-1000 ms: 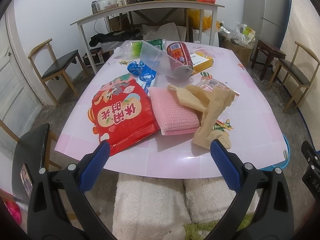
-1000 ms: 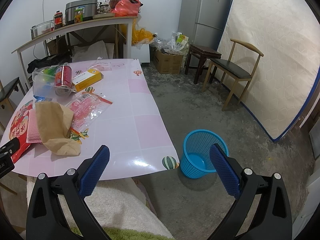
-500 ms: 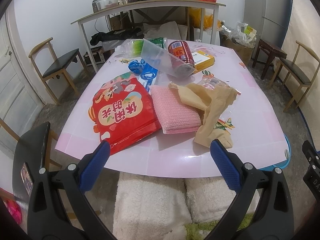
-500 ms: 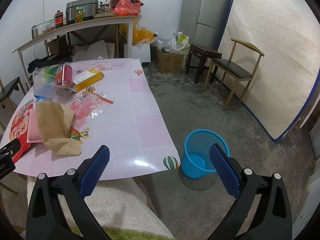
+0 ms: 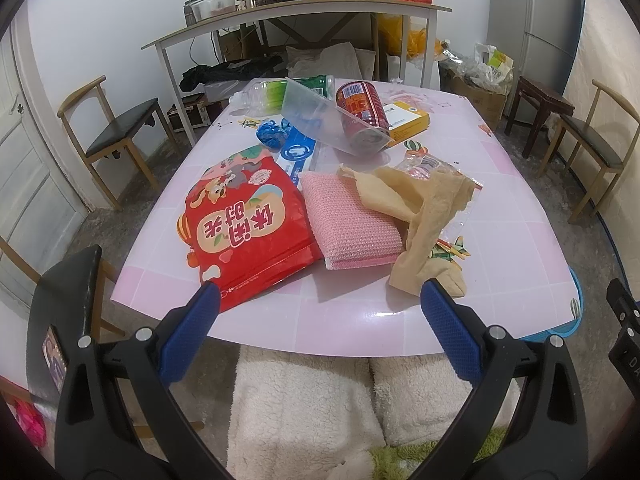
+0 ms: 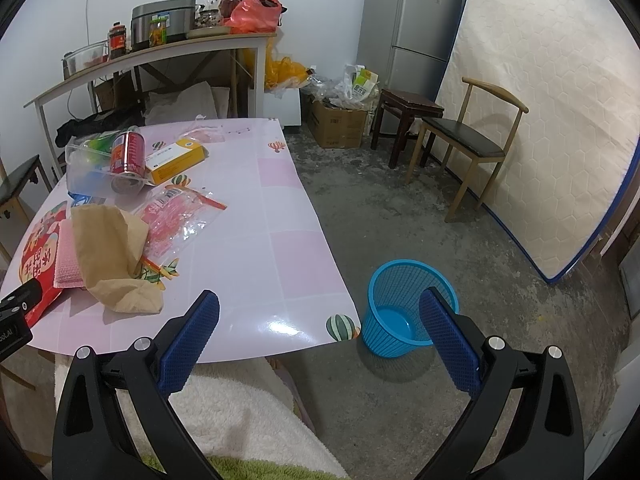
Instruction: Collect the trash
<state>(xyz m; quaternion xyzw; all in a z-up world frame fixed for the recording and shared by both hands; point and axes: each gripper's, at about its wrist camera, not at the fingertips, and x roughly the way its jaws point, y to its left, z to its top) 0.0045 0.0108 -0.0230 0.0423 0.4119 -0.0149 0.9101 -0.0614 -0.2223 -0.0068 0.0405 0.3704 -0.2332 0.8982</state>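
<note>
The left claw (image 5: 316, 304) hung wide open and empty just short of the near edge of the table (image 5: 500, 216), and the right claw (image 6: 320, 312) was spread just as wide, also holding nothing, off the table's right corner. Ahead of the left claw lay the litter: one red snack bag (image 5: 244, 228) touching its left fingertip in the view, one pink scouring pad (image 5: 348, 220) straight ahead, and one crumpled brown paper bag (image 5: 420, 216) by its right fingertip, long axis running away from the claw and draped over the pad's right edge. Beyond these sat one clear plastic tub (image 5: 320, 120) tipped on its side with one red can (image 5: 360, 108) in it, one yellow box (image 5: 408, 120), one clear packet of pink items (image 6: 176, 216), one blue wrapper (image 5: 272, 132) and one green-labelled bottle (image 5: 280, 88). The single blue basket (image 6: 408, 308) stood on the floor between the right claw's fingertips in its view, well apart from the litter and to the right of it. By my reading the left claw was the nearer to the trash and the right to the basket, and nothing had yet been collected.
</note>
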